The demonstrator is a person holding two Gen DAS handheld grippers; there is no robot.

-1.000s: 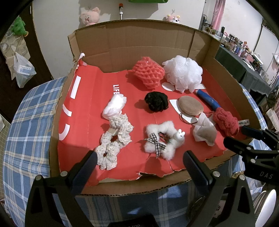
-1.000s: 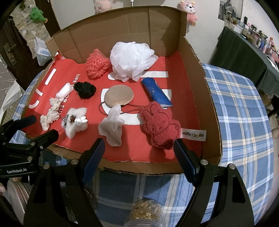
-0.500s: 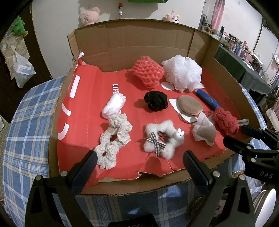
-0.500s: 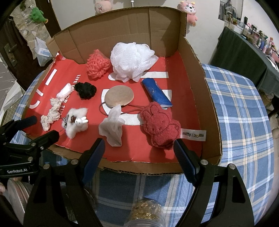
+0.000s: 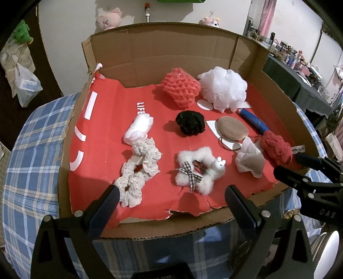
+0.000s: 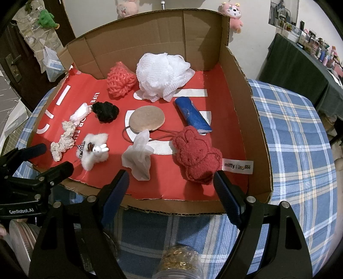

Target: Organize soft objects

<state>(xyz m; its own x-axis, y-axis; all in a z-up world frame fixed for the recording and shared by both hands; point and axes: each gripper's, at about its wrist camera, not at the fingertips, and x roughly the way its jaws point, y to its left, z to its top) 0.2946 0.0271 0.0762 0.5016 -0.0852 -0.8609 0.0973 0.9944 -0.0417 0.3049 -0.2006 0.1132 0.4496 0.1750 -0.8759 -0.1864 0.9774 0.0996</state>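
A cardboard box (image 5: 163, 62) with a red floor holds several soft things. In the left wrist view: cream crochet scrunchies (image 5: 139, 169), a white fluffy bunny clip (image 5: 198, 169), a black scrunchie (image 5: 189, 122), a coral knit ball (image 5: 181, 89), a white mesh pouf (image 5: 224, 88). In the right wrist view: a red bunny plush (image 6: 196, 154), a white tissue pouch (image 6: 139, 155), a tan round pad (image 6: 148, 118), a blue roll (image 6: 191, 113). My left gripper (image 5: 171, 199) is open, empty, at the box's front edge. My right gripper (image 6: 171, 184) is open, empty, before the red plush.
The box stands on a blue plaid tablecloth (image 6: 295, 133). A glass jar (image 6: 180, 266) sits below my right gripper. Plush toys hang on the back wall (image 5: 107, 20). A dark green table (image 6: 300, 62) with small items stands at the right.
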